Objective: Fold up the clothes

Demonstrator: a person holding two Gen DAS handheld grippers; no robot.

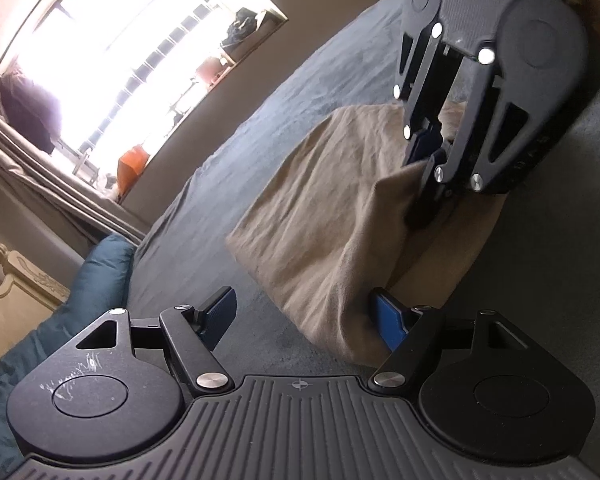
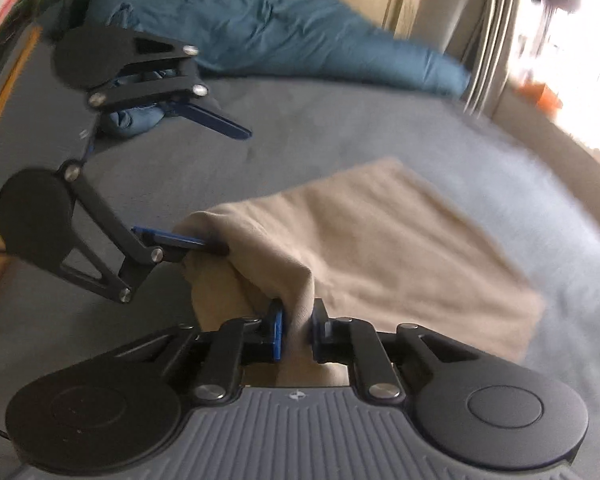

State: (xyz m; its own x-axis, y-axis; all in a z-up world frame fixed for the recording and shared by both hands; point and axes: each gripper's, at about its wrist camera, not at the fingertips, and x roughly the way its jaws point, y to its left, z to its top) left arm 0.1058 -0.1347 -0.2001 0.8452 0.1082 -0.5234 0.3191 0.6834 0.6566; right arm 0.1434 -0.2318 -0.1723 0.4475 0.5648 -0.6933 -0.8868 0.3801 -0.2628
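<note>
Right wrist view: right gripper (image 2: 296, 330) pinches the tan garment (image 2: 380, 248); left gripper (image 1: 300, 316) gapes wide, one finger (image 2: 172, 237) under its edge. Lift evenly, I judge.

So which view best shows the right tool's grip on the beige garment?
The right wrist view: the right tool is shut on a bunched fold of the beige garment, seen close. The left wrist view shows that tool from farther off, its tips partly buried in the cloth.
</note>
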